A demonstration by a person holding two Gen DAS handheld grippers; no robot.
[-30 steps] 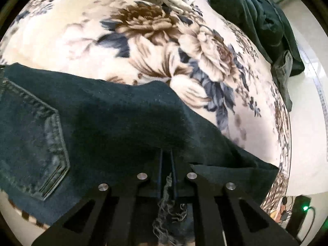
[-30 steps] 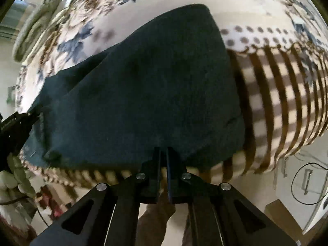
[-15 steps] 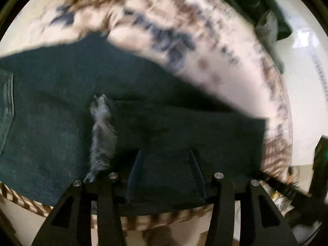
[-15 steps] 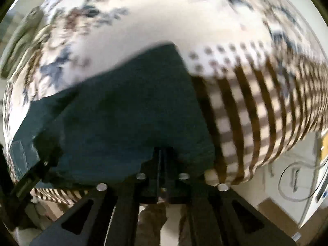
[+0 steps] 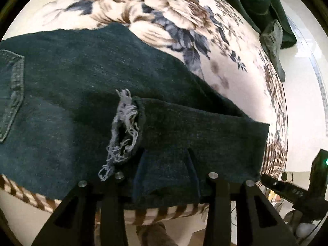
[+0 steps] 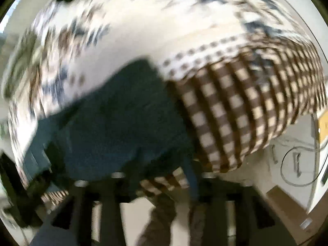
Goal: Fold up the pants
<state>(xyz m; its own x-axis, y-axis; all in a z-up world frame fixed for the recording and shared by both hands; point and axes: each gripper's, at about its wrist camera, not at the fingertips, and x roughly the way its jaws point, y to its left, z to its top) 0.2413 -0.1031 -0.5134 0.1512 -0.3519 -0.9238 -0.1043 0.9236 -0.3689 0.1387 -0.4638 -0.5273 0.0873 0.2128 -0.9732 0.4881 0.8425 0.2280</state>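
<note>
Left wrist view: the left gripper (image 5: 166,174), clamped on the frayed hem (image 5: 123,131) a second ago, now stands open; the pants (image 5: 82,94) lie doubled on the floral blanket (image 5: 184,20). Right wrist view, blurred: the right gripper (image 6: 164,176) has also spread, so this fold looks laid

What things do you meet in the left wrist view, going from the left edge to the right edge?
Back pocket of the jeans → frayed hem → folded-over leg → floral bedspread → other claw's black body with green light.
</note>
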